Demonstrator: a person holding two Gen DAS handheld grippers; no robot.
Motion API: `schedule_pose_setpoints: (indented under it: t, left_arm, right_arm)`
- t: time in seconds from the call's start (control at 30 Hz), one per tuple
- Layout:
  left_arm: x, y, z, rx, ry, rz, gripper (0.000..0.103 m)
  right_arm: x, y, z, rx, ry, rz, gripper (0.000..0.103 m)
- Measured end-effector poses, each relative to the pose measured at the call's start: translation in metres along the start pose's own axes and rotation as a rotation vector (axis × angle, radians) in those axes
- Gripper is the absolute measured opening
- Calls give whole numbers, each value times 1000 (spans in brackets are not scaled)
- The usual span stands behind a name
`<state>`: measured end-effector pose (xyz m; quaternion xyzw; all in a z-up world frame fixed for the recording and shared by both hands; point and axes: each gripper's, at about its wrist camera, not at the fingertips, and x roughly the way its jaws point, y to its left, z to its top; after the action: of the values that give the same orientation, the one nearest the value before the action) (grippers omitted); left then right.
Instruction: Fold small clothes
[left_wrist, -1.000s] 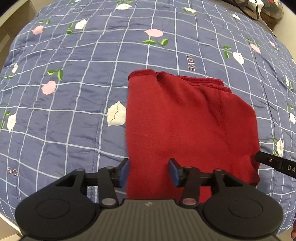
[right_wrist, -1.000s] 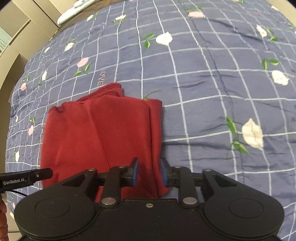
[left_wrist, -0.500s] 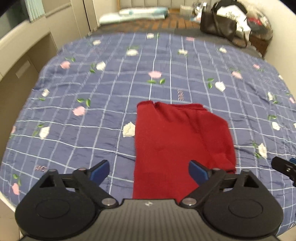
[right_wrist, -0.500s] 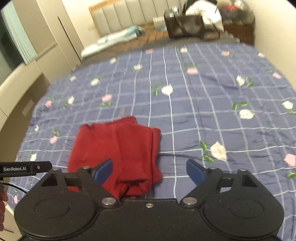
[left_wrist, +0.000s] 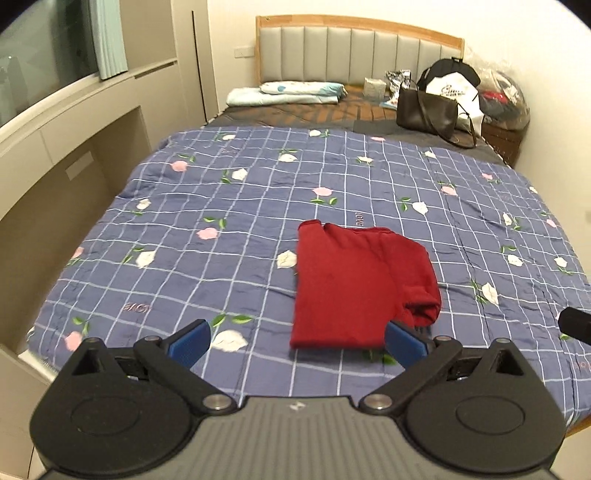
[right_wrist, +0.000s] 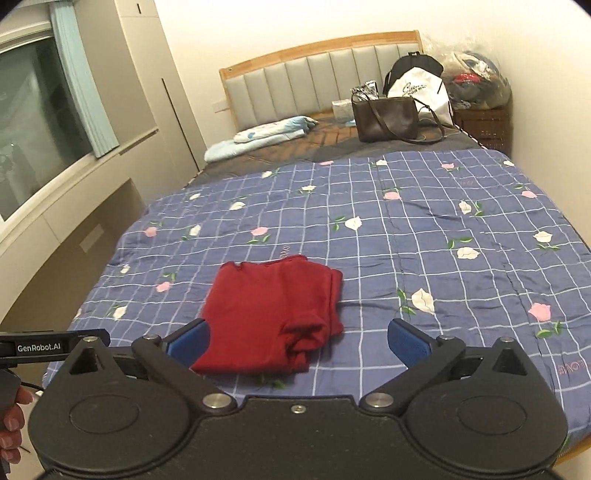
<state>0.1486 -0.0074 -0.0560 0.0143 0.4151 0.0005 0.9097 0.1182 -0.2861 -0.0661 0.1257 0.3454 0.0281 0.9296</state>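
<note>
As it lies now, item one: red garment (left_wrist: 354, 284), folded into a compact rectangle on the checked quilt (left_wrist: 221, 229) near the foot of the bed. My left gripper (left_wrist: 295, 341) and right gripper (right_wrist: 297, 341): both spread wide, empty, clear of it. Folding looks complete; one corner bunched, perhaps wanting smoothing.

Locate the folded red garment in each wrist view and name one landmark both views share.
Left wrist: folded red garment lies right of centre on the blue floral quilt, above the right blue fingertip.
Right wrist: folded red garment lies left of centre, beside the left blue fingertip.
Shared landmark: the brown handbag near the headboard.
</note>
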Motion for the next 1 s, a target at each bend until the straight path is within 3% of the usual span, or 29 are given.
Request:
schedule_pose_setpoints:
  t: [0.43, 0.77, 1.0]
  left_arm:
    - [-56, 38, -59, -14, -41, 45, 102]
    - [-46, 47, -78, 37, 4, 25, 102]
    - [-37, 38, -72, 73, 8, 1, 102]
  right_arm:
    - [-46, 33, -29, -62, 33, 32, 102]
    - [-31, 43, -60, -80, 181, 32, 102]
    - [-26, 34, -58, -48, 195, 3, 102]
